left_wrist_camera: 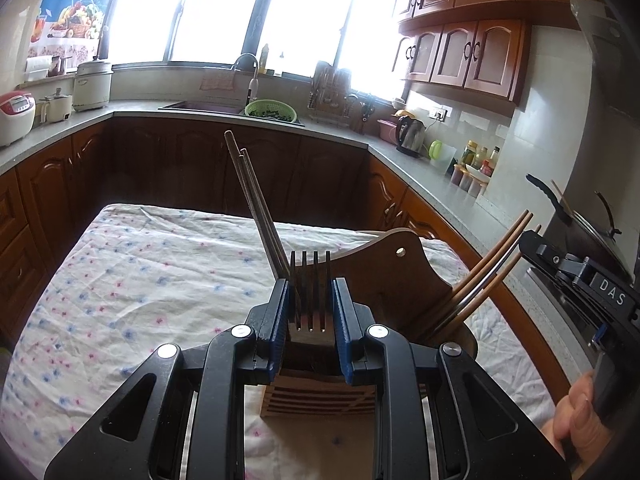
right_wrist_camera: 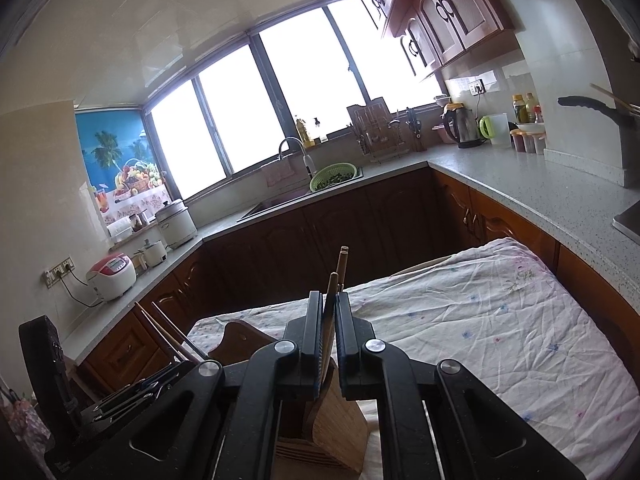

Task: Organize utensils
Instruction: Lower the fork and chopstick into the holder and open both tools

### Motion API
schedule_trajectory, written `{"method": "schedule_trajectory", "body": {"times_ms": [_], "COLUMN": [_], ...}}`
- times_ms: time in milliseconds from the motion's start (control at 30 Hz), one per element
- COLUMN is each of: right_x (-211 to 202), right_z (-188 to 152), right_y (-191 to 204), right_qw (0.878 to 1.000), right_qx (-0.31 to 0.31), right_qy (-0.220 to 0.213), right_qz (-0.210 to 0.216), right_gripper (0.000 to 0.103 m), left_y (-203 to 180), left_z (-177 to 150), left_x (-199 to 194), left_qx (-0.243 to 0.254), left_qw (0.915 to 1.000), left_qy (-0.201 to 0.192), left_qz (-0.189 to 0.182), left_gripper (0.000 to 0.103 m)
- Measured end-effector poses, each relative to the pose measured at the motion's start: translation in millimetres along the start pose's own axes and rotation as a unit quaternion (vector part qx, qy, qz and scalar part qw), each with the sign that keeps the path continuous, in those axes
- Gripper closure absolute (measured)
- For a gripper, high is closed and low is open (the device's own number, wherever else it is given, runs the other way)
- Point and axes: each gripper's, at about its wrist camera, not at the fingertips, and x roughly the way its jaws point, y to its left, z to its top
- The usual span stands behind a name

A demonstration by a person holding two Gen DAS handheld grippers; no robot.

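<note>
My left gripper is shut on a metal fork, tines up, right above the wooden utensil holder on the cloth-covered table. A pair of chopsticks leans out of the holder just left of the fork. More wooden chopsticks and a metal one stick out of the holder's right compartment. My right gripper is shut on wooden chopsticks above the same holder. The right gripper body shows at the right edge of the left wrist view.
The table carries a white floral cloth, also seen in the right wrist view. Behind stand dark wood cabinets, a grey counter with sink and green colander, a kettle, and rice cookers.
</note>
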Motion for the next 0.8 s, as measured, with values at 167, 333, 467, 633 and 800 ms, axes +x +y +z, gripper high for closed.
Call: {"method": "schedule_trajectory", "body": {"times_ms": [167,333,467,633,800], "right_x": [0,0,-2,-6,-13], "right_z": [1,2,4,5,6], "right_y": [-1,0,-2,-4,-8], "right_qw": [1.000,1.000,1.000,1.000,1.000], "right_qx": [0.001,0.001,0.006,0.012,0.024], "right_qy": [0.004,0.005,0.005,0.004,0.000], "right_qz": [0.001,-0.002,0.000,-0.006,-0.008], "right_gripper": [0.097,0.093,0.092,0.079,0.064], "left_y": [3,4,4,2,3], "left_z": [1,3,4,3,1], "left_x": [0,1,-3,-9,-14], "left_qx": [-0.006,-0.010,-0.008,-0.008,-0.012], "left_qw": [1.0000,0.9998,0.9999,0.9999,0.9999], "left_qy": [0.006,0.012,0.007,0.004,0.005], "left_qz": [-0.002,-0.010,-0.008,-0.010,-0.009], "left_gripper": [0.083,0.083,0.083,0.081,0.069]}}
